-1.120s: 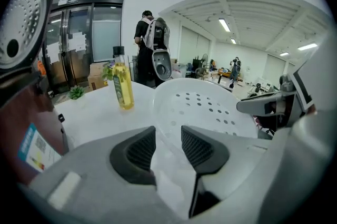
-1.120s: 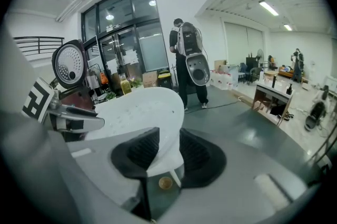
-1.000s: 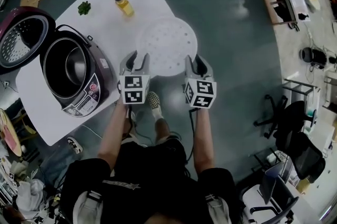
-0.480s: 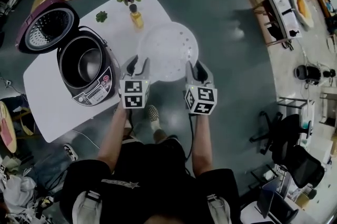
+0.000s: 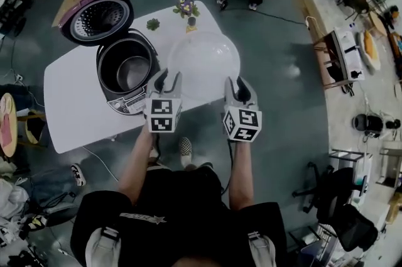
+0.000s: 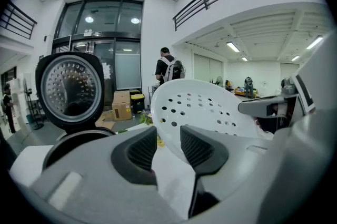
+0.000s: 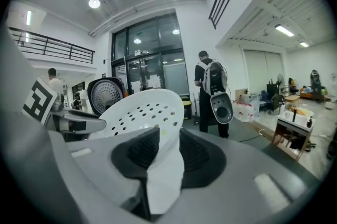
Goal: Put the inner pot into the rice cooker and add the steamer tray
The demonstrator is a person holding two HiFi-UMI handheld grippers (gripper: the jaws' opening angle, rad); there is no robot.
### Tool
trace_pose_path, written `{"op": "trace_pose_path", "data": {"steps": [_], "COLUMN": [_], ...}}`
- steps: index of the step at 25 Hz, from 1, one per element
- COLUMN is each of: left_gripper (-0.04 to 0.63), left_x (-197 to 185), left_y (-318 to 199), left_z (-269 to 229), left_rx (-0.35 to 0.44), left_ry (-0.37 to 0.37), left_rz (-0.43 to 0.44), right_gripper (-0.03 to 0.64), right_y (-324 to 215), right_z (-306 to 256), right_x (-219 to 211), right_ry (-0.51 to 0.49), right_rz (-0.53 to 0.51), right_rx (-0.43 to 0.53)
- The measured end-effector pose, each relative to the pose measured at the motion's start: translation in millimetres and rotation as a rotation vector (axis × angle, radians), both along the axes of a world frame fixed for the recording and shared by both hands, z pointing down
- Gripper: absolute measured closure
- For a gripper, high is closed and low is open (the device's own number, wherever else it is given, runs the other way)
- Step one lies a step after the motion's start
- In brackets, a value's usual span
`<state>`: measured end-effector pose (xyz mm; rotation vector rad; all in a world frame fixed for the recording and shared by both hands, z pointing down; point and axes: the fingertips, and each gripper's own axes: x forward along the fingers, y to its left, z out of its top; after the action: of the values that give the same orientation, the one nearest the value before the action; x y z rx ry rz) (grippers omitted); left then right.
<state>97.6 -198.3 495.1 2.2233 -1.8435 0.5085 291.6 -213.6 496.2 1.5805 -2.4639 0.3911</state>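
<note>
Raised since earlier: steamer tray, rim clamped in my left gripper and right gripper fingers. Rice cooker, open: lies leftward, nearer left gripper.

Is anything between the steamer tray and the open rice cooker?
Nothing visible. The steamer tray, gripped on both sides, hangs beside the rice cooker, whose lid is up with the inner pot inside.

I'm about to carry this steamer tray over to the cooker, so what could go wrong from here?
The steamer tray hangs by its thin rim in the left gripper and right gripper; it could tilt or slip. Swinging left, it might clip the open lid or the flowers.
</note>
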Motion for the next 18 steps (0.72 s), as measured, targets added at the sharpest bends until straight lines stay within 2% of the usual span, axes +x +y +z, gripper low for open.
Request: {"op": "trace_pose_path", "data": {"steps": [10, 18], "left_gripper": [0.448, 0.446], "left_x": [-103, -179], "left_y": [31, 59], "left_z": [-32, -40], "left_rx": [0.052, 0.054], "left_ry": [-0.021, -0.029], "left_rz": [-0.187, -0.323], "right_gripper": [0.503, 0.503], "right_y": [-6, -5], "right_z": [-30, -38], "right_x": [-111, -196], "right_ry": [-0.019, -0.025], "right_rz": [-0.194, -0.339], "right_rx": [0.052, 0.061]}}
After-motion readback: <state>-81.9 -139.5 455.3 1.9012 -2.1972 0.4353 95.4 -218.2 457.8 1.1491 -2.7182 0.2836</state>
